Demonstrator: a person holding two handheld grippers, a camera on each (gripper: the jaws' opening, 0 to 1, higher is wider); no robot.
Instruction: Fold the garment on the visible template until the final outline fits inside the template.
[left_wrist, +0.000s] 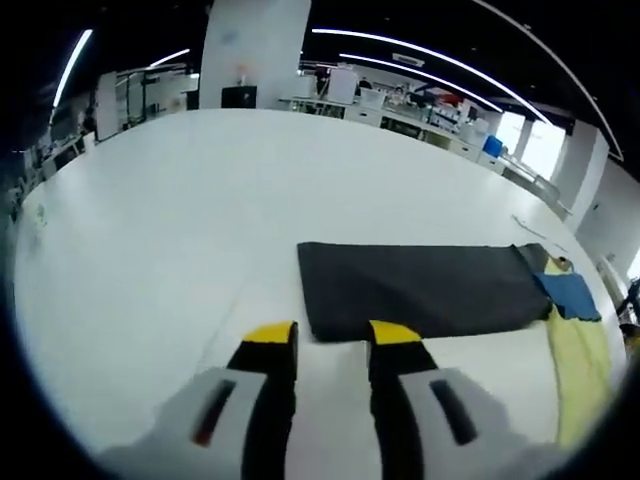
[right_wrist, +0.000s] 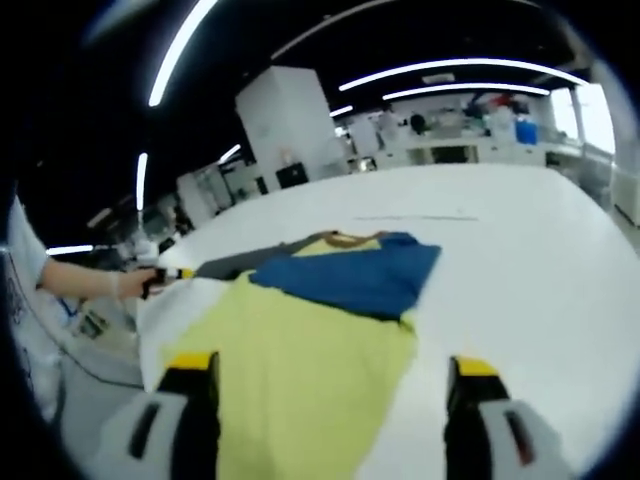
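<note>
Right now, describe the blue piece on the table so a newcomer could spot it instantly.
Start with the big white table. A pale yellow garment lies spread on it, in front of the right hand-held gripper. The blue piece lies over the garment's far end, by a dark grey rectangular template; it is the one saturated blue patch among yellow, grey and white.

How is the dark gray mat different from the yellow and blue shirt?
The mat is one dark gray colour; the shirt is pale yellow with a blue part. The mat is a neat flat rectangle with straight edges; the shirt has an uneven outline and a folded-over blue section. In the left gripper view, the mat lies just ahead of the open left gripper; the shirt lies beyond the mat's far end. Both lie on the white table.
</note>
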